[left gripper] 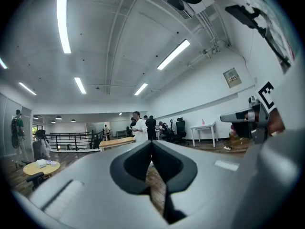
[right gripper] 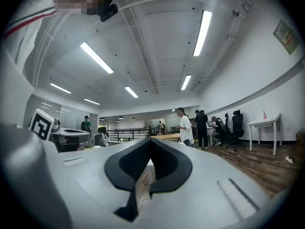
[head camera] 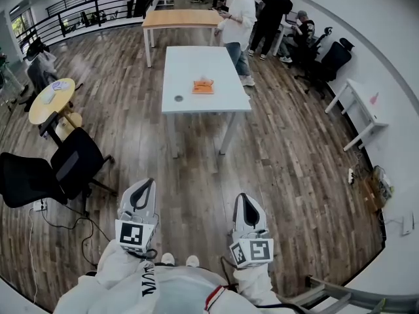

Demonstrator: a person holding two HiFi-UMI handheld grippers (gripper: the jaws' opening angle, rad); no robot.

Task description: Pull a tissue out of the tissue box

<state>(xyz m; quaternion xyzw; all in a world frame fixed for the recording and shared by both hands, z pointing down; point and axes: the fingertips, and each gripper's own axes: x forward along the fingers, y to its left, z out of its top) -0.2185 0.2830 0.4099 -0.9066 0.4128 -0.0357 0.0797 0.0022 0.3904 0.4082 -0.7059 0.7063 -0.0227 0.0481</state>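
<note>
Head view – left gripper [head camera: 145, 183]: was held low at lower left over the wooden floor [head camera: 294, 149], pointed toward the white table [head camera: 177, 57]; its jaws were seen pressed together, with nothing between them.
Head view – right gripper [head camera: 243, 197]: was held beside the left one at lower right, pointed the same way; its jaws were likewise pressed together and empty.
Head view – tissue box [head camera: 203, 87]: an orange box with something pale at its top was noted on the white table, toward its near right part, well apart from both grippers.
Head view – surroundings: a wooden table [head camera: 180, 18] was seen beyond the white one, a person in a white top [head camera: 237, 21] at its far right corner, and a black chair [head camera: 33, 175] and a round yellow table [head camera: 51, 100] at left.
Left gripper view – left gripper [left gripper: 152, 144]: the fingertips were seen closed on each other, nothing pinched; only floor showed through the lower gap.
Left gripper view – tissue box: could not be made out.
Right gripper view – right gripper [right gripper: 150, 142]: the fingertips were seen closed together, nothing gripped.
Right gripper view – tissue box: could not be made out; the person in white [right gripper: 185, 128] was seen ahead.
</note>
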